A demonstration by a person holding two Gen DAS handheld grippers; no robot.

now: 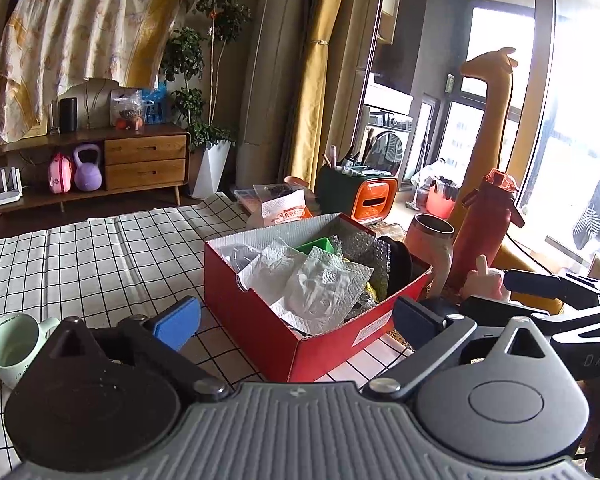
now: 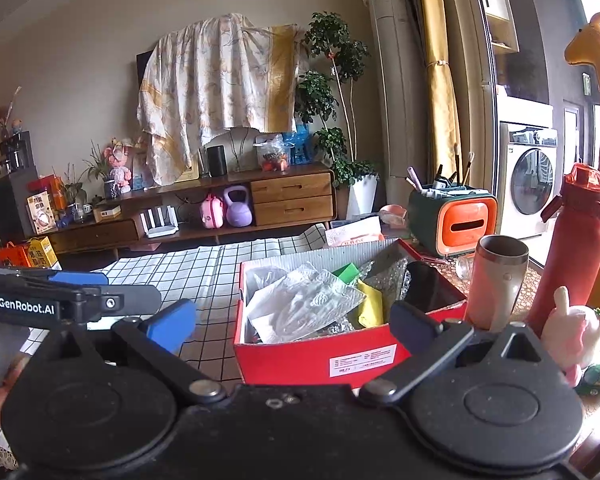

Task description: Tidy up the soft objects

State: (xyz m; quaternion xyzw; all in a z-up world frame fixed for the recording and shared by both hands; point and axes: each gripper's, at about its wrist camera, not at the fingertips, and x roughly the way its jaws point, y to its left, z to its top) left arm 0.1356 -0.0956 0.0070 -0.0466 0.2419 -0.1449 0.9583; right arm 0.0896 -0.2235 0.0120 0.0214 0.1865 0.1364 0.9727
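Between steps, by the look of it: both sets of fingers spread to the full and gripping nothing, nothing lying between them. Left gripper (image 1: 296,316) facing the near corner of the red box (image 1: 260,332); right gripper (image 2: 292,326) facing its long labelled side.

Next move, as a judgement: finding another soft thing outside the box and carrying it in. Likeliest candidate the pink plush toy (image 2: 580,332), lying on the tabletop (image 1: 80,248) toward its right edge, just beside the red bottle (image 2: 568,256) and the steel tumbler (image 2: 500,276), well apart from the box's opening. Calls for a swing to the right, a low approach past the tumbler without knocking it, and a gentle close on the plush body.

Red box sitting on the checked cloth near the middle of the tabletop, open-topped and already quite full: crumpled white paper towels (image 2: 300,304) on top, bubble wrap (image 1: 364,252) toward the far right, a green piece (image 2: 350,272), a yellow piece (image 2: 370,306), a flat black thing (image 2: 428,284) leaning at the right end. Pale green mug (image 1: 14,344) near the left edge, apparently empty. Tumbler open-mouthed, contents hidden.
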